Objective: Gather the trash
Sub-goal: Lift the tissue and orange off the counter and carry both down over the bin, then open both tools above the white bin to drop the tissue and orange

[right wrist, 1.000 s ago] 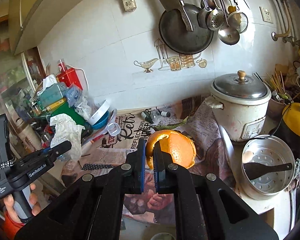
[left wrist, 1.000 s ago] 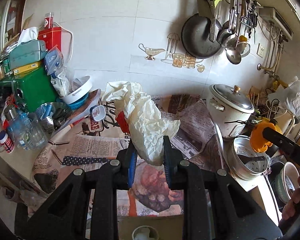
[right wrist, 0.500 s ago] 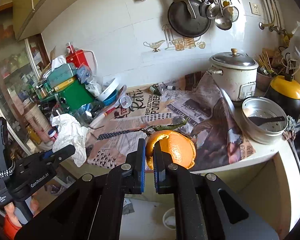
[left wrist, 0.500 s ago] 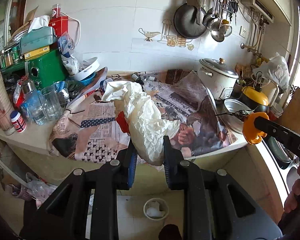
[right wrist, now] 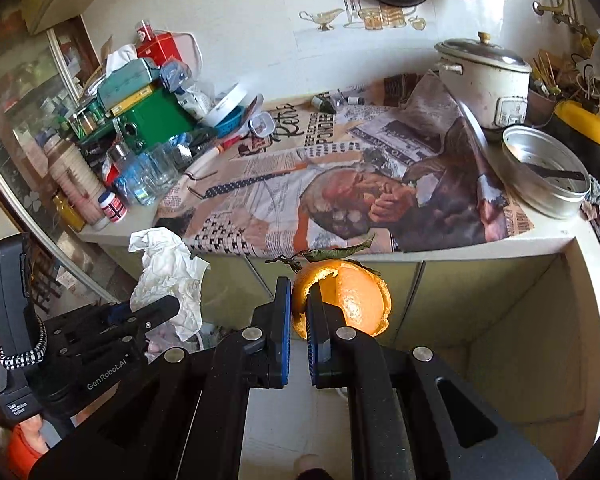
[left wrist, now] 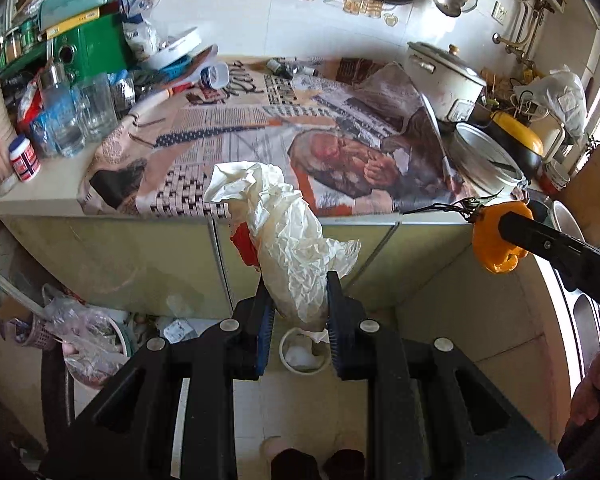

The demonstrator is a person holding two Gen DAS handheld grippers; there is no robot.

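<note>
**Paper wad and orange peel held in front of the kitchen counter**

In the left wrist view, my left gripper (left wrist: 296, 300) sits at lower centre, its 2 blue-padded fingers (left wrist: 263, 320) pinched on a crumpled white paper wad (left wrist: 288, 240) that stands up between them, a scrap of red showing on its left side. Directly below the wad, on the floor, is a small round white bin (left wrist: 302, 354) holding something pale. Across the upper half runs the newspaper-covered counter (left wrist: 280, 132), with a white rice cooker (left wrist: 444, 76) at upper right. At the right edge, my right gripper's finger reaches in with the orange peel (left wrist: 488, 246).

In the right wrist view, my left gripper (right wrist: 156, 308) appears at lower left with the same wad (right wrist: 168, 272) above it. At centre, my right gripper (right wrist: 299, 312) is nearly closed, clamping the edge of the orange peel (right wrist: 352, 300), whose stem and leaf (right wrist: 332, 251) poke up. The peel hangs in front of the pale cabinet doors (right wrist: 460, 292), below the counter edge. A perforated metal steamer pan (right wrist: 548, 172) sits at the right.
</note>
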